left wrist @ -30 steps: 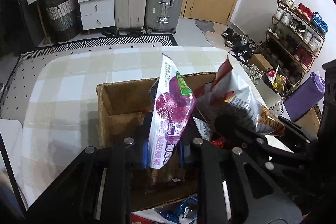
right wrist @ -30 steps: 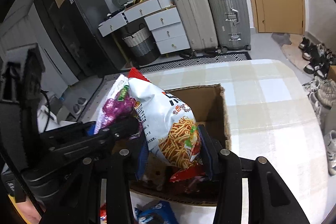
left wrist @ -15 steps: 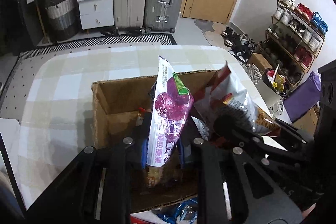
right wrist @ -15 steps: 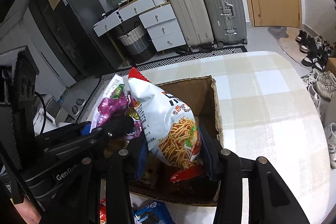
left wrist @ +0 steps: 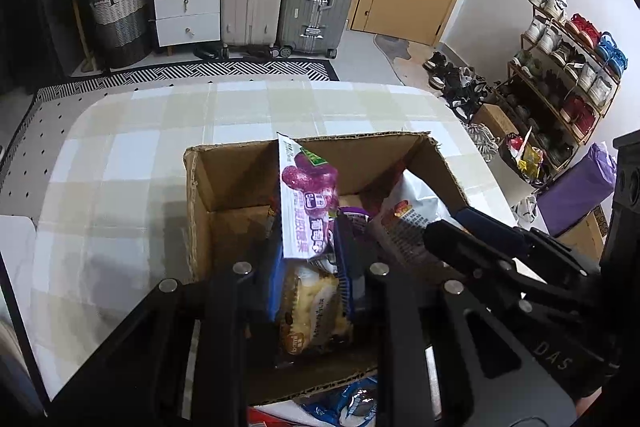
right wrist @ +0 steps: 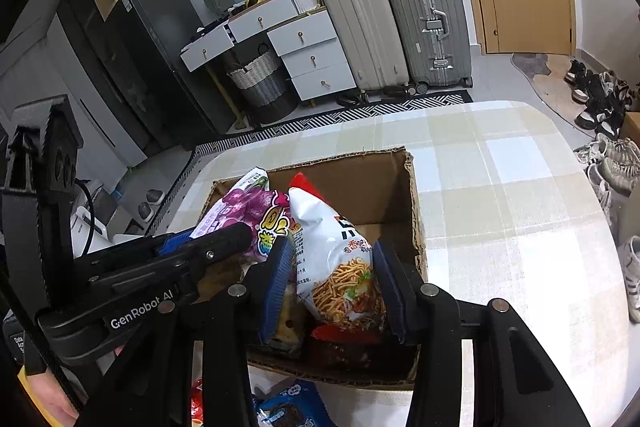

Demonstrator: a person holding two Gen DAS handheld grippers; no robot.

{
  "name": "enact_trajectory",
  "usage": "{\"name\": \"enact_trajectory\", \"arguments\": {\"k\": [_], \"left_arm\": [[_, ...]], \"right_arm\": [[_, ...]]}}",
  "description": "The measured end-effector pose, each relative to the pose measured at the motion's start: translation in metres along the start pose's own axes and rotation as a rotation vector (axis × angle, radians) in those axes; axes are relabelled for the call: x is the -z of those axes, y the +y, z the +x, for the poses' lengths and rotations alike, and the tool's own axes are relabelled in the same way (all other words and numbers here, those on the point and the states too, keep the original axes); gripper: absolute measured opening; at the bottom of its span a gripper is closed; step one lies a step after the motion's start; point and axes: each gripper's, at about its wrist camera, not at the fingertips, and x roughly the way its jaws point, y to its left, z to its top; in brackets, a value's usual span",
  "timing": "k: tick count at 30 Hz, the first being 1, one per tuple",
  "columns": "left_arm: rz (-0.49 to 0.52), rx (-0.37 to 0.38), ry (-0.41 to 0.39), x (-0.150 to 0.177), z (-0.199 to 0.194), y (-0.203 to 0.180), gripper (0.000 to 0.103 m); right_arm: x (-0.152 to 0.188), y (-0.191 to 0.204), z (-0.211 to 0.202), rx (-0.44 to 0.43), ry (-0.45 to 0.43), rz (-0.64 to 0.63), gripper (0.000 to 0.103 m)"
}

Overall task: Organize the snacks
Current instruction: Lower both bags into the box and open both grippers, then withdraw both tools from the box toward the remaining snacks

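A purple grape-candy packet [left wrist: 306,203] and a white bag of fried sticks [right wrist: 338,263] are seen upright inside the cardboard box [left wrist: 200,183]. The packet is clamped by the left gripper [left wrist: 308,263], the bag by the right gripper [right wrist: 334,281]; long axes are kept nearly vertical.

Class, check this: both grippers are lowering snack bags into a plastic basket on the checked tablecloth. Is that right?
One detail is wrong: the container is a cardboard box, not a plastic basket, as the right wrist view shows. The rest stands: left gripper, right gripper, checked tablecloth.
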Motion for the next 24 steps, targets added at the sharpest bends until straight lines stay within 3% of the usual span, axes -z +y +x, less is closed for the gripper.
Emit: {"name": "enact_trajectory", "arguments": {"k": [5,11,16,19,24], "left_arm": [[0.005,0.000,-0.015,-0.003,-0.011,-0.004,0.024],[0.013,0.033,-0.066,-0.006,-0.040,-0.005,0.040],[0.029,0.026,-0.073,-0.007,-0.061,-0.012,0.041],[0.031,0.017,-0.076,-0.002,-0.075,-0.013,0.041],[-0.004,0.021,-0.078,0.017,-0.104,-0.006,0.053]], "right_arm": [[-0.001,0.000,-0.002,0.010,-0.004,-0.005,0.044],[-0.004,0.002,-0.015,0.004,-0.036,-0.008,0.044],[-0.005,0.010,-0.031,-0.005,-0.056,-0.020,0.044],[-0.004,0.016,-0.044,-0.009,-0.067,-0.031,0.044],[0.004,0.024,-0.066,-0.033,-0.071,-0.032,0.044]]}}
